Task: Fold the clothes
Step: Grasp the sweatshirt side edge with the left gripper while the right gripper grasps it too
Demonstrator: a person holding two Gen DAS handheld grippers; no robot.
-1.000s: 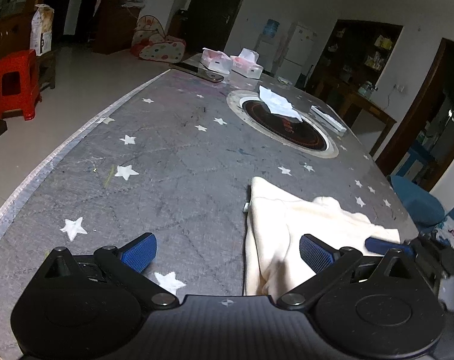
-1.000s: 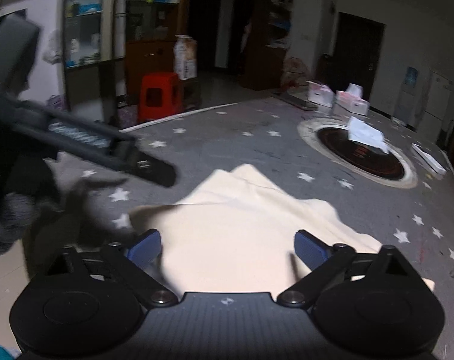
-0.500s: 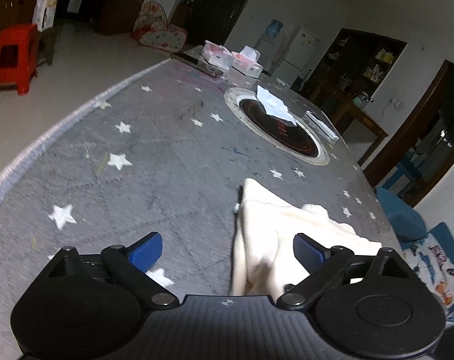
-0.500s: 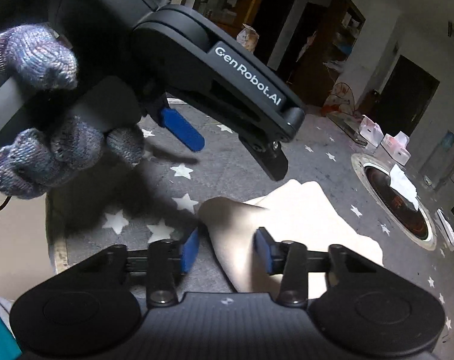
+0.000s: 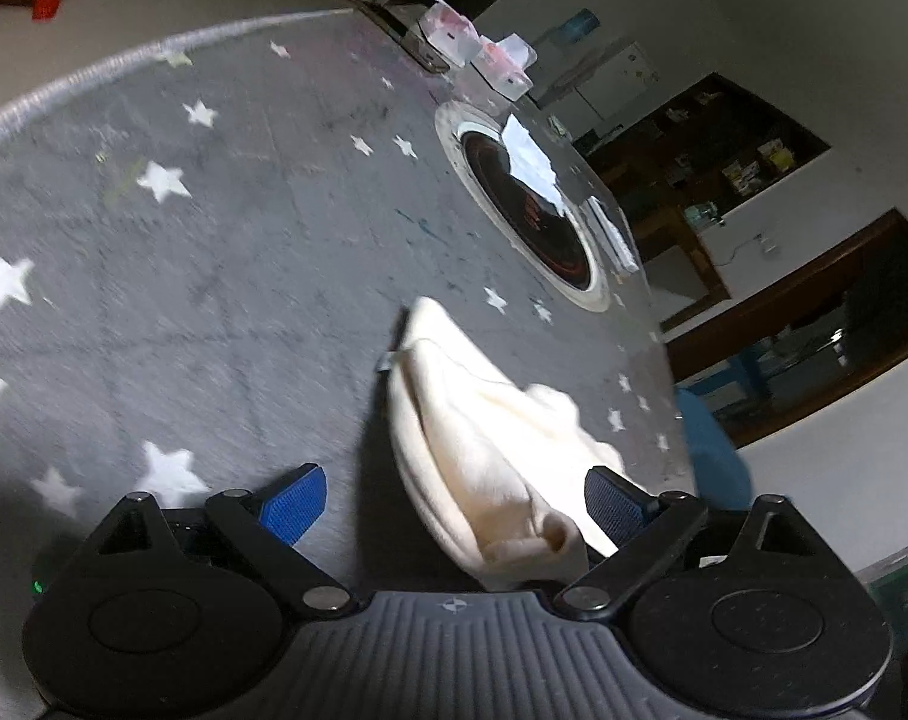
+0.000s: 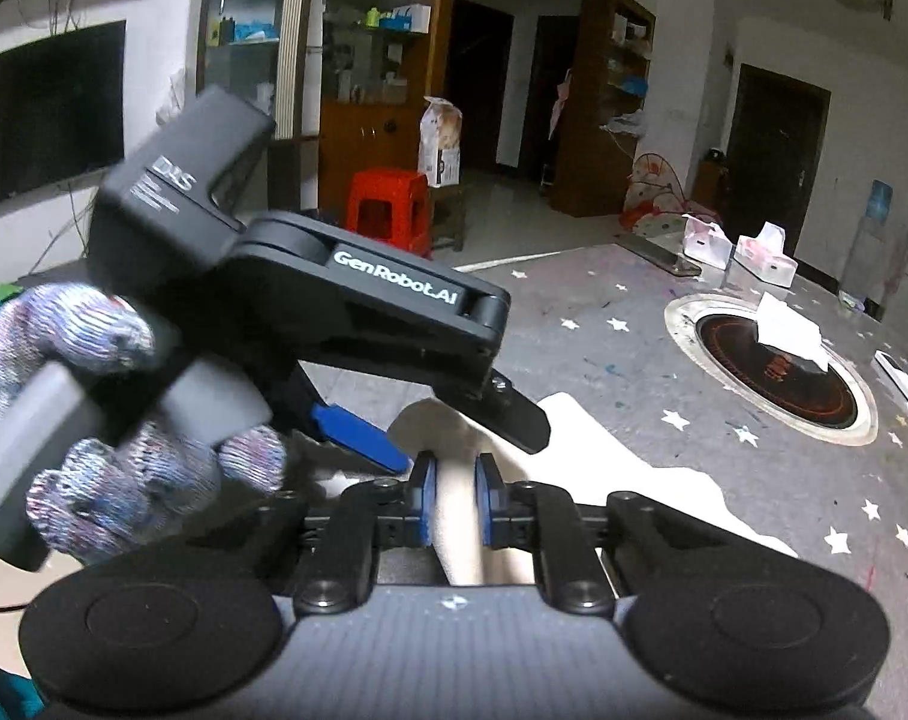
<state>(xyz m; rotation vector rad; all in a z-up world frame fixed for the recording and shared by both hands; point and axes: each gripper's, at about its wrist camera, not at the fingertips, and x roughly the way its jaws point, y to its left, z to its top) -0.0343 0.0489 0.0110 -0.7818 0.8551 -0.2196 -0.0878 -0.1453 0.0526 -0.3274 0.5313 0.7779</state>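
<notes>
A cream garment [image 5: 484,444] lies on the grey star-patterned table cover [image 5: 214,276]. Its near edge is lifted into a ridge. In the right wrist view my right gripper [image 6: 454,501] is shut on a pinched fold of the cream garment [image 6: 580,444] and holds it up off the table. My left gripper [image 5: 454,504] is open, with the raised fold between its blue pads [image 5: 295,501]. It also shows in the right wrist view [image 6: 358,438], held by a gloved hand just left of the right gripper.
A round black hotplate [image 5: 532,210] with white paper on it is set in the table farther off. Two tissue boxes [image 5: 484,54] and a flat dark bar stand at the far end. A red stool [image 6: 388,207] and cabinets stand beyond the table's edge.
My right gripper has shut on the garment's near edge and lifted it. My left gripper stayed open and tilted, moving in close beside the right one.
</notes>
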